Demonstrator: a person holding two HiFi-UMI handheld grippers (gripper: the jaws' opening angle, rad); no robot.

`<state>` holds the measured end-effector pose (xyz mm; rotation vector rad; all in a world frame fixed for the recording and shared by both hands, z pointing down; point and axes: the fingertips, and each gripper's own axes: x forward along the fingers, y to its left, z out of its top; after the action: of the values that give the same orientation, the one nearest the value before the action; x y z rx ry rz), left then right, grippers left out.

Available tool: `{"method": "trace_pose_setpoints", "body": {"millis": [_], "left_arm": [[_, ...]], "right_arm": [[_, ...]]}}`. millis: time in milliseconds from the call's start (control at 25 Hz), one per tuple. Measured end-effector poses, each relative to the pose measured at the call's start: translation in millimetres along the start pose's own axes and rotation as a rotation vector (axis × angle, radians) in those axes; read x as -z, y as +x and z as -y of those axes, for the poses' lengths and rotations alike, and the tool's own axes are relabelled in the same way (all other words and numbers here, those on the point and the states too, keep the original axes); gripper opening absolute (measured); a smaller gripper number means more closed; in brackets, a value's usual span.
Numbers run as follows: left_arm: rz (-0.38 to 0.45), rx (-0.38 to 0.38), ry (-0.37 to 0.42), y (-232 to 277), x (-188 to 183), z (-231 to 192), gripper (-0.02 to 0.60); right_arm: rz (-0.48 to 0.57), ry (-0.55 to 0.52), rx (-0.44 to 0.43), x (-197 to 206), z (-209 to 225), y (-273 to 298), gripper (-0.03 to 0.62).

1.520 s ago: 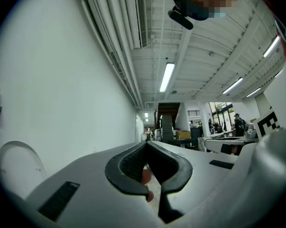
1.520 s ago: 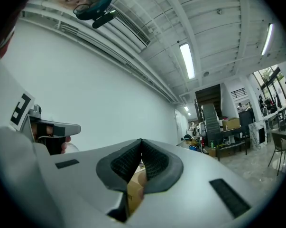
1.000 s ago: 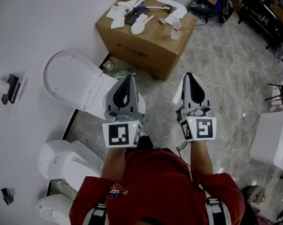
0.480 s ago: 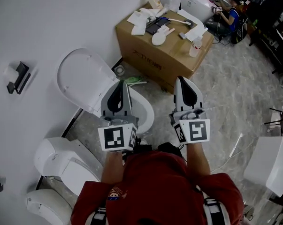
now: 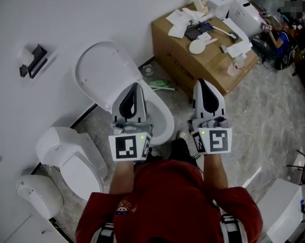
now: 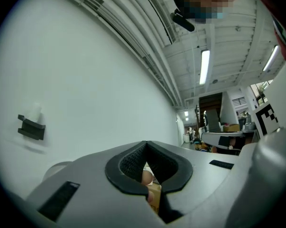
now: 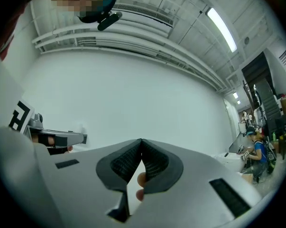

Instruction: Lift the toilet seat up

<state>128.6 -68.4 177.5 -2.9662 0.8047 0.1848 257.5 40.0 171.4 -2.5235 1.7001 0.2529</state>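
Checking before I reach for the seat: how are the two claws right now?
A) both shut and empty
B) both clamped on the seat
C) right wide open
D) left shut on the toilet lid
A: the left claw and right claw each show jaws meeting at the tips with nothing between them.

A plain white wall [image 5: 56, 14] carries a small black bracket [image 5: 33, 61], and the floor [image 5: 263, 115] is grey marbled tile. A cardboard box [image 5: 192, 67] stands by the wall with papers and small items strewn on top (most too small to name), and spare white toilet units [image 5: 71, 158] sit along the wall. Overhead, fluorescent tubes [image 6: 204, 66] light a ribbed white ceiling [image 7: 190, 13].
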Motion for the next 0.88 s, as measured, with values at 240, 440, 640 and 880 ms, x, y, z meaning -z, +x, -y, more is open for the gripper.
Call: {"method": "trace_pose_setpoints", "body": {"millis": [240, 440, 640, 880], "left_arm": [[0.008, -0.178, 0.058, 21, 2, -11, 0.008], [0.001, -0.307, 0.078, 28, 12, -12, 0.008], [-0.031, -0.433, 0.125, 28, 17, -20, 0.008], [-0.089, -0.594, 0.17, 8, 25, -24, 0.008]], "right_arm": [[-0.006, 0.041, -0.158, 13, 10, 48, 0.009], [-0.02, 0.083, -0.253, 31, 24, 69, 0.009], [-0.031, 0.129, -0.345, 46, 27, 92, 0.009], [-0.068, 0.154, -0.508, 68, 4, 107, 0.011]]}}
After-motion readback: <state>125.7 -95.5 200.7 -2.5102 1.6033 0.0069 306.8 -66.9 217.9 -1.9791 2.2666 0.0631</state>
